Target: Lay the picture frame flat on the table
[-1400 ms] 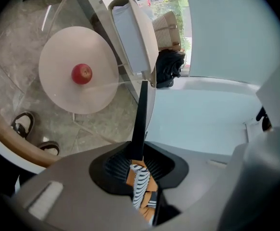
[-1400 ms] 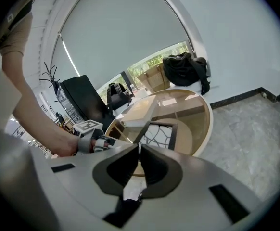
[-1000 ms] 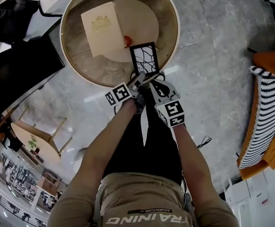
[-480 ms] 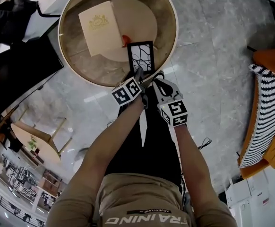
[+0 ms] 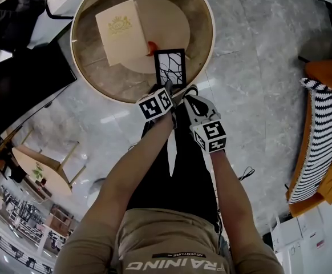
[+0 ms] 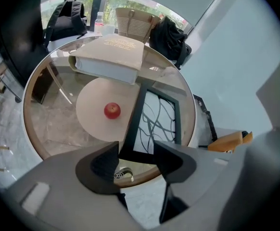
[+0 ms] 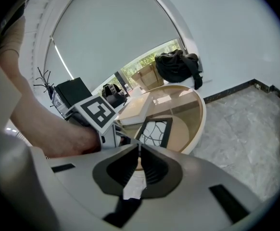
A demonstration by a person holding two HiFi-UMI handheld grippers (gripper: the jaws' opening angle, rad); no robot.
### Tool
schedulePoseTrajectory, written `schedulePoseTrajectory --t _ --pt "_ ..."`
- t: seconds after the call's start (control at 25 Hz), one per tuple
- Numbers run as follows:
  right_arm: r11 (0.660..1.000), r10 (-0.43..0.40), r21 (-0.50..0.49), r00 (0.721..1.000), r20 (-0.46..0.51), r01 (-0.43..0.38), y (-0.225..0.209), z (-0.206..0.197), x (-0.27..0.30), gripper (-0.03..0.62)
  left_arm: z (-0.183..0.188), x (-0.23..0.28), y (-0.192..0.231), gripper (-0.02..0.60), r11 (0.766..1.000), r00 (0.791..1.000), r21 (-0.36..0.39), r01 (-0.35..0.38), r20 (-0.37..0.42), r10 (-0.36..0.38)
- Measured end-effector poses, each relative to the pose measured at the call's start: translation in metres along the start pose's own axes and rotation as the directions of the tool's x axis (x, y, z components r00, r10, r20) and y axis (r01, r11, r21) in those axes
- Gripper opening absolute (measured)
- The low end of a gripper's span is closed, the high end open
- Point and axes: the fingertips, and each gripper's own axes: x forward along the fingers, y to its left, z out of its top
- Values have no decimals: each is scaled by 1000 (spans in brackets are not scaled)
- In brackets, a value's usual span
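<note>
The black picture frame (image 5: 170, 66) with a branch-pattern print lies flat on the round glass table (image 5: 206, 50), near its front rim. My left gripper (image 5: 167, 89) is at the frame's near edge. Its jaws are opening wide. In the left gripper view the near edge of the frame (image 6: 154, 121) shows in the gap of the left gripper (image 6: 136, 153), and the pads do not press on it. My right gripper (image 5: 187, 96) hovers just off the table's rim, shut with nothing held. From the right gripper view the frame (image 7: 154, 131) lies beyond the closed right gripper (image 7: 139, 150).
A thick cream book (image 5: 120, 32) and a red apple (image 5: 150, 49) sit on the table behind the frame. An orange chair with a striped cushion (image 5: 320, 136) stands at the right. Black bags (image 6: 169, 35) are beyond the table. Marble floor surrounds it.
The left jaws have opened off the frame's near edge. The frame went from skewed to squared up and lies a little further left. The left gripper has shifted right, toward the right gripper.
</note>
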Motion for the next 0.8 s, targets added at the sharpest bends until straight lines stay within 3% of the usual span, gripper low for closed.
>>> schedulePoseTrajectory --t 0.24,0.44,0.64,0.8 --pt "1000 -10 -13 1000 -2 10 -2 3 -3 18 0 1 3 210 999 1000 47 -10 -11 10" --pt "999 -28 -23 1000 3 28 2 18 -15 18 1 -15 0 210 993 1000 117 30 -2 -30" --pt "998 -48 -48 999 -21 47 15 50 -33 18 3 -59 -14 207 977 991 169 132 -10 -132" --pt "998 -28 -56 999 -29 26 35 85 -59 18 13 -113 -31 188 946 970 224 236 2 -243"
